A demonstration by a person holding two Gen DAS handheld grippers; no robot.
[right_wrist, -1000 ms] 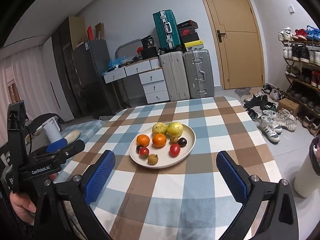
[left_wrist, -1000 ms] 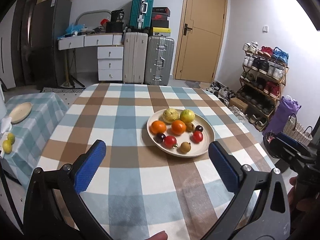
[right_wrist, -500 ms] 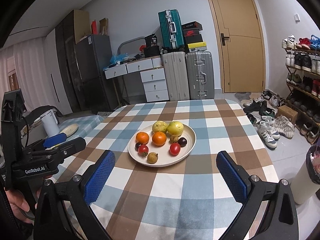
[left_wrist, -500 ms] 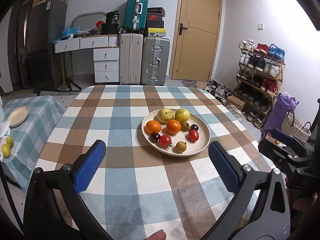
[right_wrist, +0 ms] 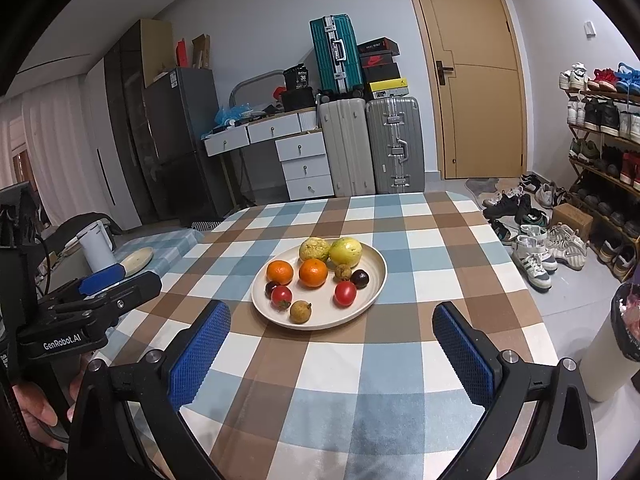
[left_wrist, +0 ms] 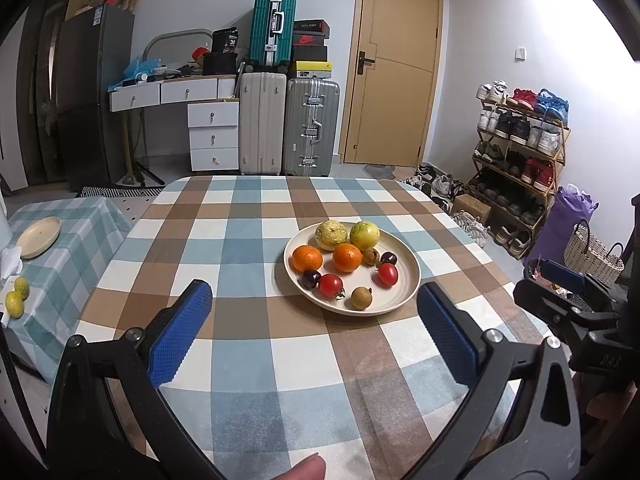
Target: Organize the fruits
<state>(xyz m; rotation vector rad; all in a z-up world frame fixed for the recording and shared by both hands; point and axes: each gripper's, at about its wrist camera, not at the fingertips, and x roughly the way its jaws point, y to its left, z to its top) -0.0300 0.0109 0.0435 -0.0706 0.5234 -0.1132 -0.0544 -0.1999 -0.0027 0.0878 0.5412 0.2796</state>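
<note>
**Both claws spread wide over the fruit plate**

On the low side counter draped in green check (left_wrist: 80, 220) lie an empty cream plate (left_wrist: 39, 237) and two small yellow-green fruits (left_wrist: 17, 298). The left claw (left_wrist: 316, 334) hangs wide open, holding nothing, above the counter in blue, brown and white check (left_wrist: 240, 248). Ahead sits the round cream plate (left_wrist: 408, 276) of oranges, tomatoes and other fruit. The right claw (right_wrist: 332, 350) is equally wide open and empty.
</note>
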